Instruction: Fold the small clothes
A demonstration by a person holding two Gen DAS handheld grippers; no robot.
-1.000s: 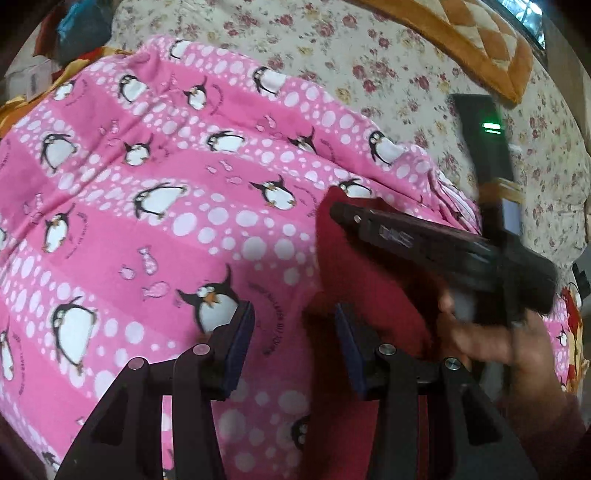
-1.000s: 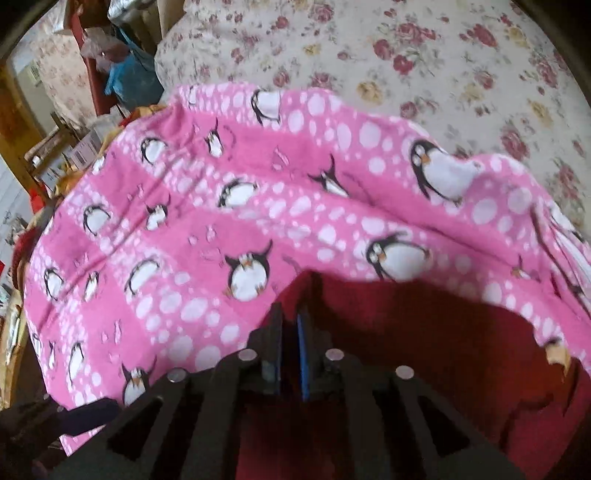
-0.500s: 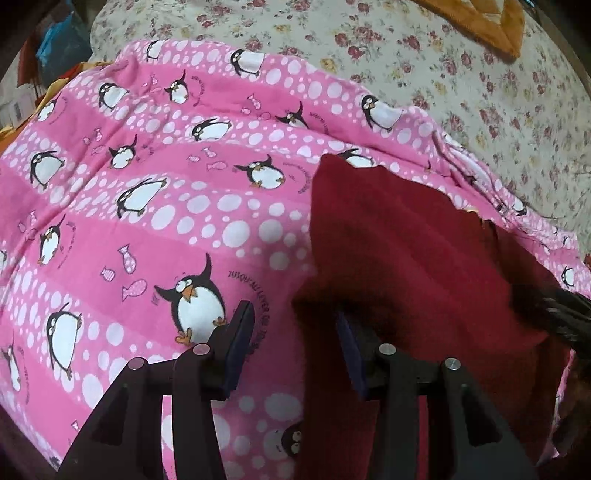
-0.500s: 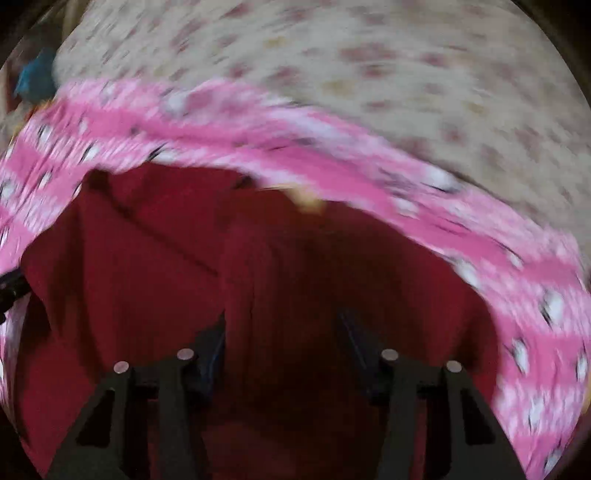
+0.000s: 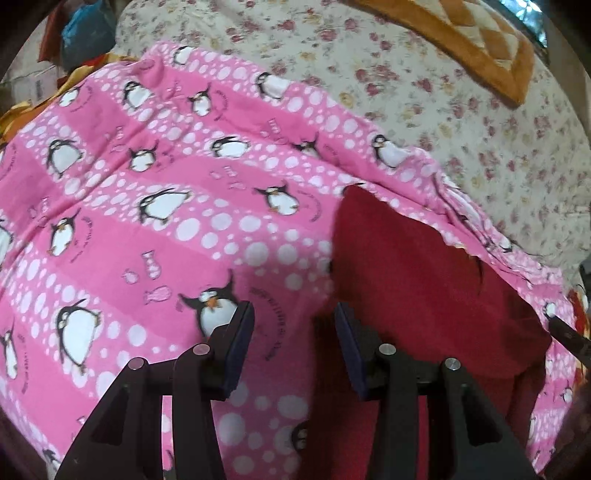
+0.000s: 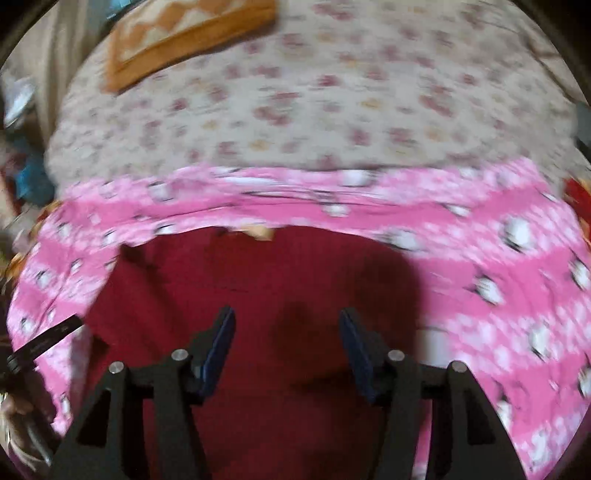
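Note:
A dark red garment [image 5: 424, 280] [image 6: 258, 280] lies flat on a pink penguin-print sheet [image 5: 147, 221] [image 6: 498, 295]. My left gripper [image 5: 295, 343] hovers at the garment's left edge. Its jaws stand apart with only the pink sheet showing between them, and its right finger is over the red cloth. My right gripper [image 6: 286, 343] hangs above the middle of the garment. Its jaws are opening and the pads press on nothing. The right wrist view is blurred. A tip of the right gripper [image 5: 569, 336] shows at the left wrist view's right edge.
The pink sheet covers a bed with a cream floral bedspread [image 5: 406, 92] [image 6: 332, 110]. An orange quilted cushion [image 5: 461, 37] [image 6: 177, 33] lies at the far side. Cluttered items [image 5: 81, 33] sit beyond the bed's left corner.
My right gripper was shut on the red cloth near the left gripper. It let go, its jaws spread, and it swung away to the right over the garment. The left gripper stayed put.

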